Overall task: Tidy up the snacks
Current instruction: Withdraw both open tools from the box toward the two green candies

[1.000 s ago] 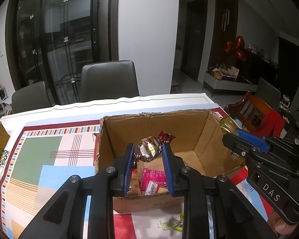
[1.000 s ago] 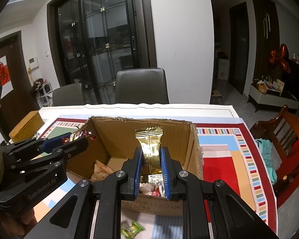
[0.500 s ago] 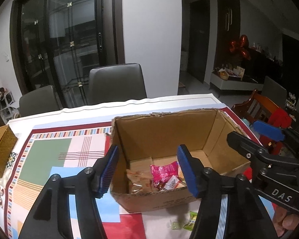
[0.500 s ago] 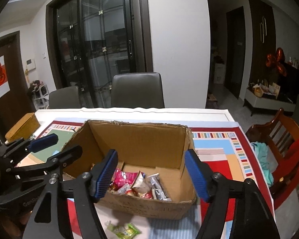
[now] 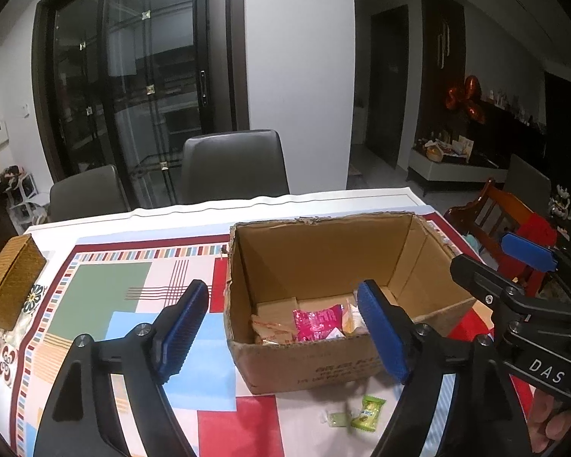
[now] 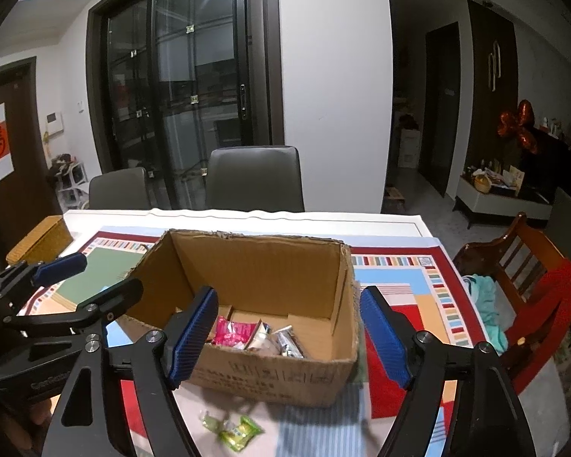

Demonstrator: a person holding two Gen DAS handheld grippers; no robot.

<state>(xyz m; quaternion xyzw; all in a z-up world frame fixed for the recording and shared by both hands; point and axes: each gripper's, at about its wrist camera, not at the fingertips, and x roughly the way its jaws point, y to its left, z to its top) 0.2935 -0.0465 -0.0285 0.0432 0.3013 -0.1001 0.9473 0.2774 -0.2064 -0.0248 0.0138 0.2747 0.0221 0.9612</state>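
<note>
An open cardboard box (image 5: 323, 365) (image 6: 274, 377) stands on the patterned tablecloth. It holds several snack packets, among them a pink one (image 5: 318, 321) (image 6: 232, 333). Green wrapped candies (image 5: 369, 413) (image 6: 238, 432) lie on the cloth in front of the box. My left gripper (image 5: 285, 335) is open and empty, above the box's near left side. My right gripper (image 6: 293, 339) is open and empty, above the box's near edge. Each gripper shows in the other's view: the right one (image 5: 521, 266) and the left one (image 6: 80, 278).
A woven basket box (image 5: 9, 280) (image 6: 42, 242) sits at the table's far left. Grey chairs (image 5: 234, 167) stand behind the table. A wooden chair (image 6: 529, 285) with red and teal cloth is at the right.
Both grippers opened and let their snacks fall into the box: the left its foil candy, the right its gold packet. Both then drew back and up from the box.
</note>
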